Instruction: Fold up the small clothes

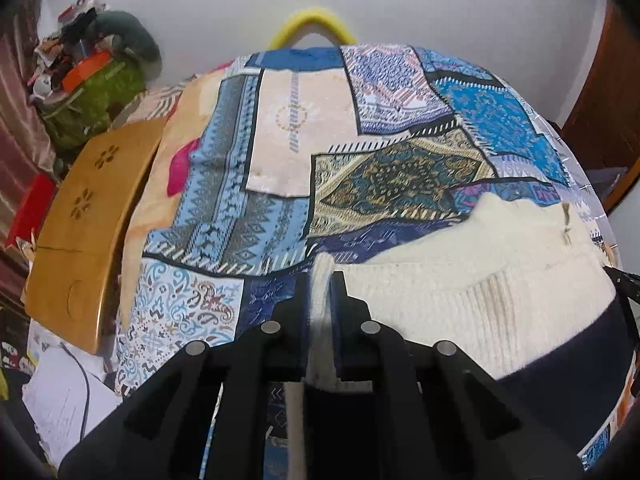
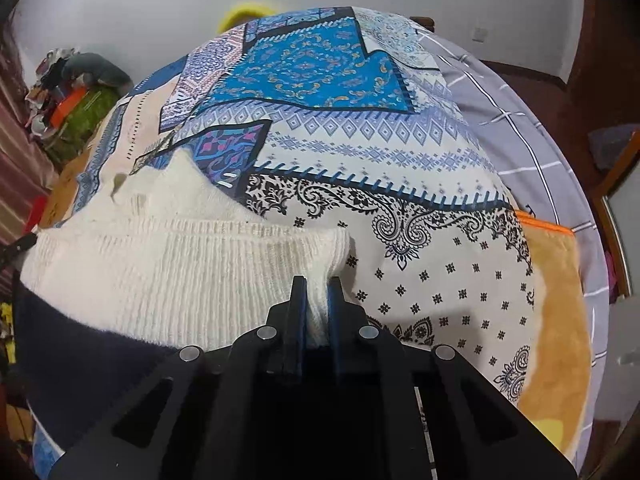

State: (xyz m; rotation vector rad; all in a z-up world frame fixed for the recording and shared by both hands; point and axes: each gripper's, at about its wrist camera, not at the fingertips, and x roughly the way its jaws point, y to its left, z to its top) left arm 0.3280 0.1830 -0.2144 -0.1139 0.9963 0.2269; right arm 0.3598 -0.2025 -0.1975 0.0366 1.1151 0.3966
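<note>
A small cream knitted sweater (image 1: pixel 472 276) with a ribbed hem and a dark navy part (image 1: pixel 572 364) lies on a patchwork-patterned bedspread (image 1: pixel 360 152). My left gripper (image 1: pixel 322 280) is shut on the sweater's left hem corner. In the right wrist view the same sweater (image 2: pixel 168 252) lies to the left, and my right gripper (image 2: pixel 318 284) is shut on its right hem corner. The ribbed hem stretches between the two grippers. The sweater's far end, with a small tag (image 1: pixel 566 220), points away from me.
A wooden board (image 1: pixel 84 224) leans at the bed's left side, with a pile of clutter and a green bag (image 1: pixel 92 92) behind it. A grey checked sheet (image 2: pixel 532 128) and an orange blanket (image 2: pixel 560 300) lie on the right. A yellow curved object (image 1: pixel 312 24) shows behind the bed.
</note>
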